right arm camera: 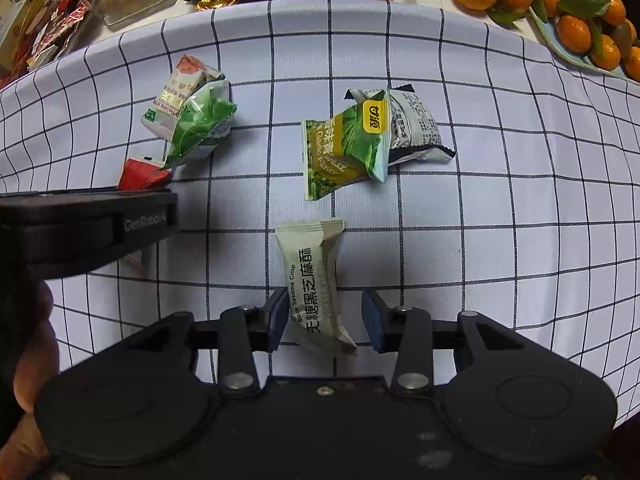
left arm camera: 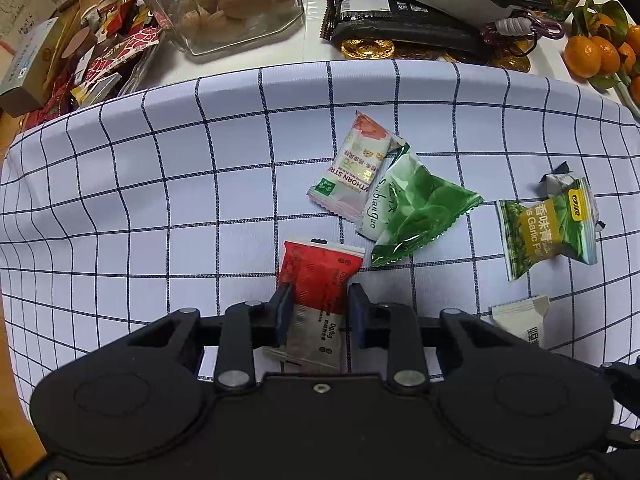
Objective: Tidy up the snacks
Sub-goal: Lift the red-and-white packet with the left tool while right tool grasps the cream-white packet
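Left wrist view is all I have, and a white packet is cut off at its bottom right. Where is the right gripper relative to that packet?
Observer: The white packet sits between the fingers of the right gripper. There is a clear gap on one side, so it is not gripped.
Operator: What is poking out behind the green garlic packet?
Observer: A white and black packet, partly tucked under the green garlic packet.
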### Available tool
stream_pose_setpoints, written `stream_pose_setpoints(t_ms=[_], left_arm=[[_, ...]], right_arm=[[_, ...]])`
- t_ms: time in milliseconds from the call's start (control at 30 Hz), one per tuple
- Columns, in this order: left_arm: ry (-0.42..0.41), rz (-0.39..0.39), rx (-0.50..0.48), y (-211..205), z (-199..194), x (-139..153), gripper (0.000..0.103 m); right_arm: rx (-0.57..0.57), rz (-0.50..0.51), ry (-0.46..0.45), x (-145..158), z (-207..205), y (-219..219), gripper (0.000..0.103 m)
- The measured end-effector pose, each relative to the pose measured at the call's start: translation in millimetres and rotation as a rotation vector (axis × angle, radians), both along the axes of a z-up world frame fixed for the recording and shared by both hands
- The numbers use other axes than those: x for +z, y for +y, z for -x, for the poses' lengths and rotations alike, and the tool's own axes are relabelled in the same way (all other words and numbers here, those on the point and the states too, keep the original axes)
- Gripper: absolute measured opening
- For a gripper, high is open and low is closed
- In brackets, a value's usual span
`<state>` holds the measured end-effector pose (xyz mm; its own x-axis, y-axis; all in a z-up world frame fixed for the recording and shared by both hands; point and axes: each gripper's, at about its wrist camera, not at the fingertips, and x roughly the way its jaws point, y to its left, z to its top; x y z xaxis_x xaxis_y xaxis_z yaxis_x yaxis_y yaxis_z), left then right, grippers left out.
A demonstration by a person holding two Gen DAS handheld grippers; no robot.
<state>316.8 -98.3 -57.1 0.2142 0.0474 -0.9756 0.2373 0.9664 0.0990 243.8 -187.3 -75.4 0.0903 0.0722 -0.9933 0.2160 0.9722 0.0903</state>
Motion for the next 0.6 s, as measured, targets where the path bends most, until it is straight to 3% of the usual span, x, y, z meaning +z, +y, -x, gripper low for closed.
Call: stream_pose_setpoints(t_ms=[67,167,233,433,600], left_arm=[[0.008,0.020,0.004,6,1,2,0.033],[0.022,0.057,0.009,13,0,4,0.028],[0.026,0.090,0.010,17,1,10,0.008],[0.003,0.127,0.027,28,1,29,0.008],[0.022,0.126,0.053,32,-2,24,0.016]], right_arm=[[-0.003,-0.013,0.010,-2,-1,0,0.024],[-0.012,-0.015,0.005,0,-1,-3,0.024],[-0.014,-0.017,-0.013,7,-1,-9,0.023],[-0.066,-0.051,-0.064,28,-3,-28,0.023],[-0.112,-0.081,-0.063,33,-5,-44,0.023]])
